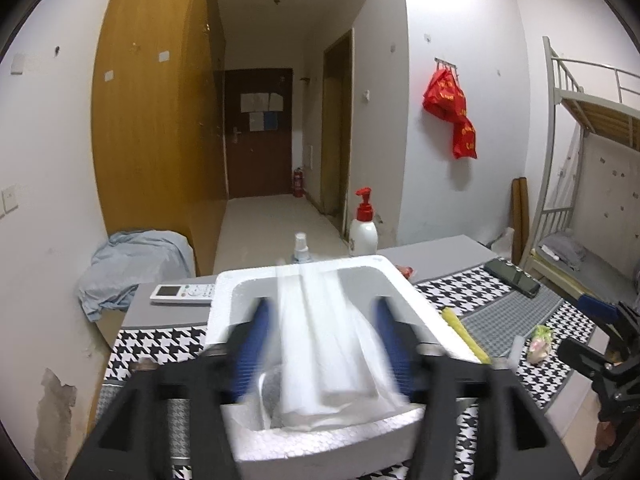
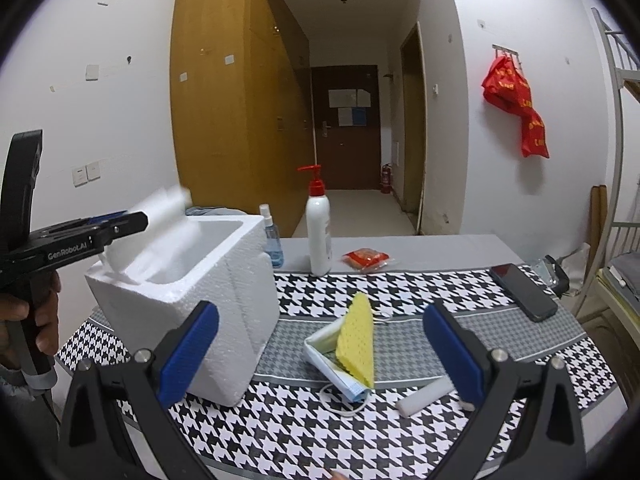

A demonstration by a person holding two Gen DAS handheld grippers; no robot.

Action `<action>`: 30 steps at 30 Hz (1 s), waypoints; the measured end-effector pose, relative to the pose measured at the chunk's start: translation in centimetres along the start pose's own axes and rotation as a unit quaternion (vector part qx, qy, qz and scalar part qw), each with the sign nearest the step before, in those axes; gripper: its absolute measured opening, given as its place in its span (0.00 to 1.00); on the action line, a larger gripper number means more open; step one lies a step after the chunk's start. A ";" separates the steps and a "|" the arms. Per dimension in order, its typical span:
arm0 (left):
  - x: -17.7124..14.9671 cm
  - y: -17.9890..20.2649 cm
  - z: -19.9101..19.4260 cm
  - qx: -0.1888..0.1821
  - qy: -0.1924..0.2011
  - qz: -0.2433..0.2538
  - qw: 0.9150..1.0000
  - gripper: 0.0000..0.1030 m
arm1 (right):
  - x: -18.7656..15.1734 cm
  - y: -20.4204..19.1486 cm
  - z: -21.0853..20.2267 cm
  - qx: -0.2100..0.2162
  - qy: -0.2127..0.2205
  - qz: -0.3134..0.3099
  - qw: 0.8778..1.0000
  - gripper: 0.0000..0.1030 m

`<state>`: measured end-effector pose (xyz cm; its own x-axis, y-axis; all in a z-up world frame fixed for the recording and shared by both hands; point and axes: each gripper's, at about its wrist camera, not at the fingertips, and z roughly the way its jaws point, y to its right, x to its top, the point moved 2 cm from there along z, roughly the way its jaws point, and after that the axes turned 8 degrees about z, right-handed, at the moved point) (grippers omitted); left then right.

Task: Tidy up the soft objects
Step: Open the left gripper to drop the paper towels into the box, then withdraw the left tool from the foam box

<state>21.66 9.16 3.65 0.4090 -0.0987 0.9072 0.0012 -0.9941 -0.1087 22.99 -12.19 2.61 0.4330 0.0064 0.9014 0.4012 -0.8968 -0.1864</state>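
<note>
Left gripper [image 1: 324, 344] fingers [image 1: 252, 344] apart beside foam sheet [image 1: 320, 320]; over foam box [image 1: 328, 440]

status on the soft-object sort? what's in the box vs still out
Done: can't tell; the foam box's contents are hidden. In hand: white foam sheet between the open fingers of the left gripper, over the box, blurred. Left: yellow sponge, face mask and white foam roll on the table, with the right gripper open and empty above them.
</note>
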 end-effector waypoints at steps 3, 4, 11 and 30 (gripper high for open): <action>0.0 0.1 -0.6 0.004 0.014 0.002 1.000 0.91 | -0.1 0.4 -0.3 -0.005 0.001 0.005 1.000 1.00; 0.0 0.2 -0.8 0.006 0.019 0.003 1.000 0.96 | -0.1 0.5 -0.4 -0.007 0.002 0.007 1.000 1.00; 0.0 1.0 -2.4 0.004 0.035 0.010 0.999 0.99 | -0.4 0.9 -1.7 -0.017 0.007 0.015 1.000 1.00; -0.3 4.0 -8.6 -0.004 0.069 0.023 0.997 0.99 | -0.6 1.2 -8.5 -0.030 0.043 0.015 0.999 1.00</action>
<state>13.65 4.83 6.45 0.2794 -0.1498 0.9484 -0.0221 -0.9885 -0.1496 16.31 -17.09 5.14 0.3725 -0.0570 0.9263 0.3387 -0.9209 -0.1928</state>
